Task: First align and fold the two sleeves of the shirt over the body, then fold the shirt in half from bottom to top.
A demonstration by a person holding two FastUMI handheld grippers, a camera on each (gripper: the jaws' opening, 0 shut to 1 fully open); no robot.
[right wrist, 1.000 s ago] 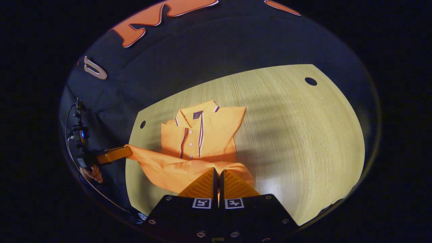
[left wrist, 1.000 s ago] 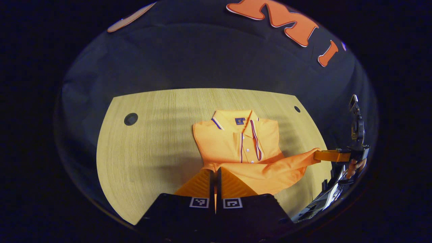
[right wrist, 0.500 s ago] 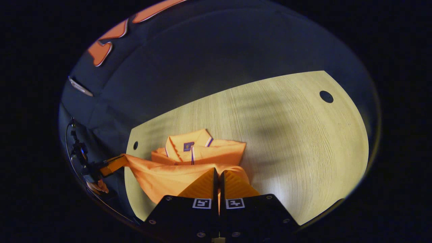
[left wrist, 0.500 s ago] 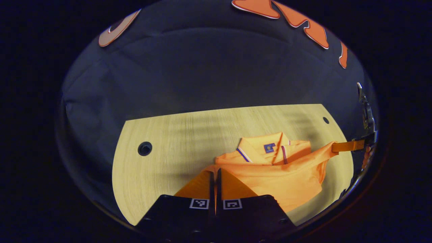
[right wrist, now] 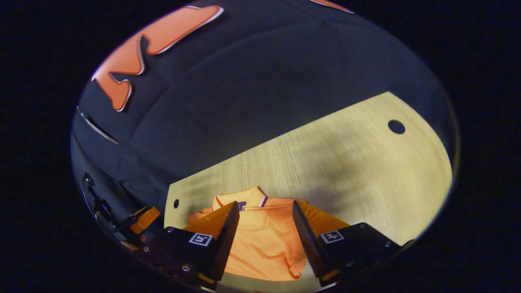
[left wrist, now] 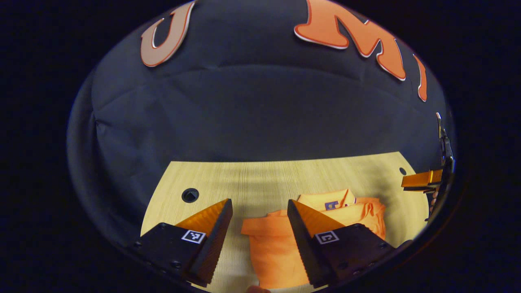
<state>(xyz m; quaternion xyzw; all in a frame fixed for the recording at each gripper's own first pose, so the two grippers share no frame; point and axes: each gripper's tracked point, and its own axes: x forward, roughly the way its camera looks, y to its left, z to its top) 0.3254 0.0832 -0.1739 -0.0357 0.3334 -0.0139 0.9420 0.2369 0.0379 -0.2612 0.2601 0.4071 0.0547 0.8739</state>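
The left tool (left wrist: 257, 228) gapes wide and empty — as does the right tool (right wrist: 264, 228) — each framing the folded shirt (left wrist: 285, 240) at lower centre on the table (left wrist: 252, 183), collar at the far end.

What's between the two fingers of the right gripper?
In the right gripper view, the folded orange shirt lies on the table between them, untouched.
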